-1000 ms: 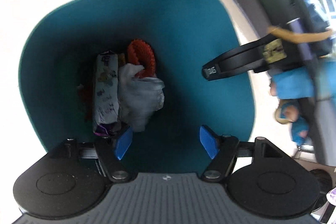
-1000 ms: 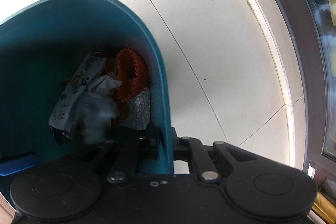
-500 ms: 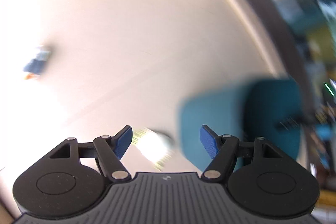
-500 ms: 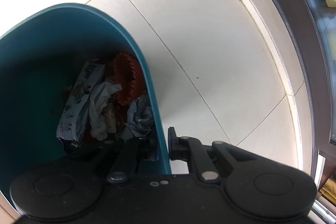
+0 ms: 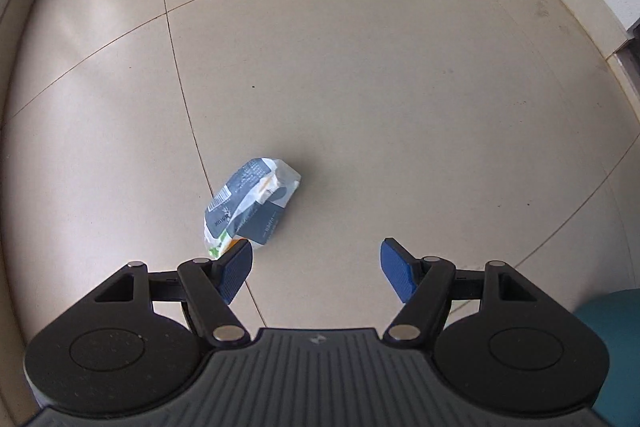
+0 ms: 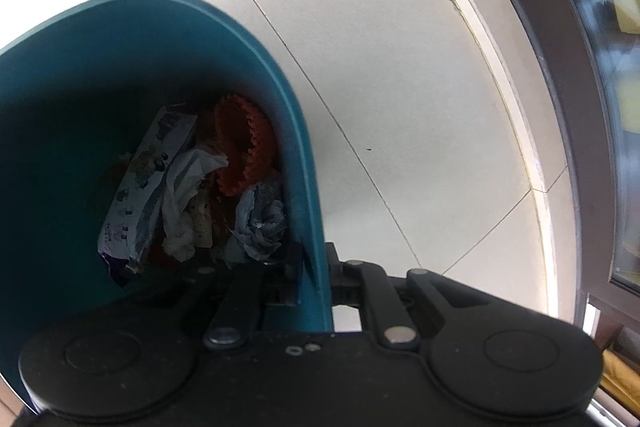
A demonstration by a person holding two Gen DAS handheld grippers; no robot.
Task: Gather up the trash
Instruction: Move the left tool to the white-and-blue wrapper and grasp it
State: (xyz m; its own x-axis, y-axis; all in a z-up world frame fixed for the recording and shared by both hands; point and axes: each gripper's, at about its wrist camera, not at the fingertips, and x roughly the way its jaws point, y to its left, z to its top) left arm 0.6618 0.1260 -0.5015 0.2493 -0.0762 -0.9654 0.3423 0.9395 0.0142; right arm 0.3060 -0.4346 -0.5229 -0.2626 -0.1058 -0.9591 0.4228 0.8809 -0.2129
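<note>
Swung away from the teal plastic bin, the left gripper is now held open-jawed over a crumpled blue-and-white wrapper lying on the beige tiled floor. The bin's wall is clamped by the right gripper.

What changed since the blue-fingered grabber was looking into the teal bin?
The left gripper swung away from the teal plastic bin and now looks down at a crumpled blue-and-white wrapper on the beige tiled floor, jaws open and empty. The right gripper stayed clamped on the bin's rim; the trash inside looks settled.
</note>
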